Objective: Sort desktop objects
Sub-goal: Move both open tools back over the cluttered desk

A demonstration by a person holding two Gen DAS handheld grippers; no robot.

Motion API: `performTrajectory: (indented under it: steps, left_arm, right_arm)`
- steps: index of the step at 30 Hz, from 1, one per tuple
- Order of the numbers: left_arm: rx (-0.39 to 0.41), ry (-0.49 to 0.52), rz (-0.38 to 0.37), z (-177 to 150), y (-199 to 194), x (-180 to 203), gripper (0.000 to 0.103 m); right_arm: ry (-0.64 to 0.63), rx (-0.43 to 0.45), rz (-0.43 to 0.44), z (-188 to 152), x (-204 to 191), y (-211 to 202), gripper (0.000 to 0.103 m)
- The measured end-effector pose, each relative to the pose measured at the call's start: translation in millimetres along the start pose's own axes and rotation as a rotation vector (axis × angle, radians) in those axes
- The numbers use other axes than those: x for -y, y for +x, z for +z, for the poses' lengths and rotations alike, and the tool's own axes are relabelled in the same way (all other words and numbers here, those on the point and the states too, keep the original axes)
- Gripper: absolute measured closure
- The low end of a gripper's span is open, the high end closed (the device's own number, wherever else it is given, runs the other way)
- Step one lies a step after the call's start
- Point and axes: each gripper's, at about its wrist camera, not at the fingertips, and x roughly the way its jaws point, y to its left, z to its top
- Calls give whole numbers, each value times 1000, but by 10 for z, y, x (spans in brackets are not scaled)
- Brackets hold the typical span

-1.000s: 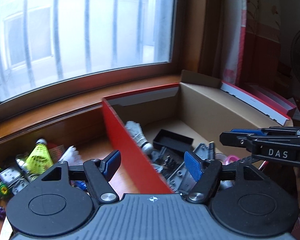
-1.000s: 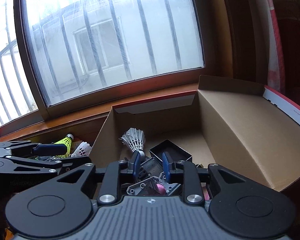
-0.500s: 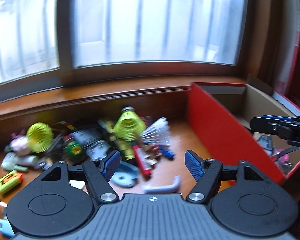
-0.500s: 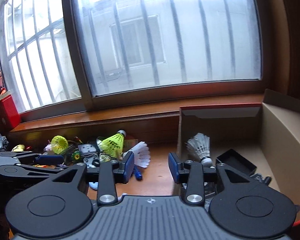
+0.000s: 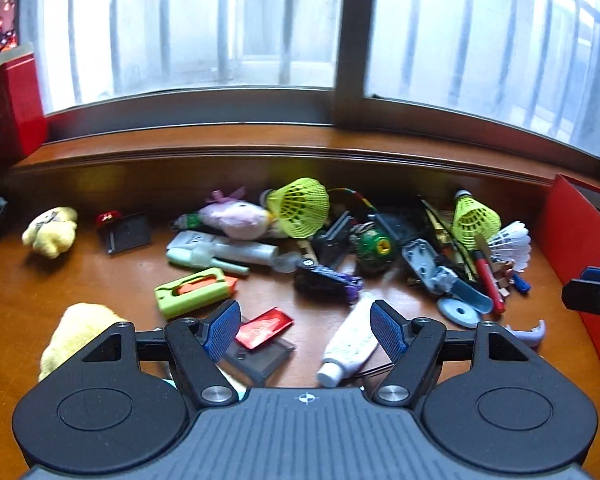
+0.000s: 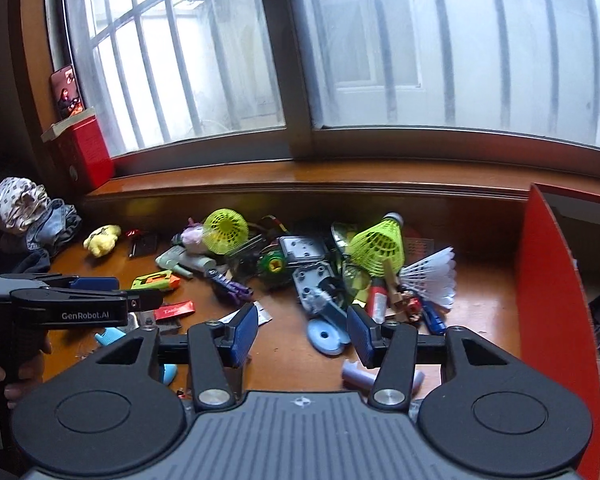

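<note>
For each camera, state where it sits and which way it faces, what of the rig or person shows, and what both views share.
Left wrist: sits on the left gripper, looking forward and down at desk clutter under the window; own open jaws in front, right gripper's tip at the right edge.
Right wrist: sits on the right gripper, facing the same pile; jaws opening, nothing between them; the left gripper and the person's hand at left.
Shared: yellow shuttlecock, white shuttlecock, red box.

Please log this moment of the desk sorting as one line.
phase: reaching for clutter | left gripper: open, empty, above white tube | right gripper: opening, empty, near blue disc | red box: at right
</note>
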Motion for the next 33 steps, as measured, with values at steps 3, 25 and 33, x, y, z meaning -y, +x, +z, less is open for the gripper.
performTrajectory:
  steps: [3,25,33]
  left_arm:
    - [-8,-19,21,-25,5,-224,31]
    - [-58,-61,50,119,550,-721,25]
    - [-82,-95,72,213,916,-758,25]
  right_arm:
    - [-6,-16,20,-27,-190,130,48]
    - [-46,-124,85,114,-812,1194,33]
    - [-88,-176,64,151,-863,1561,32]
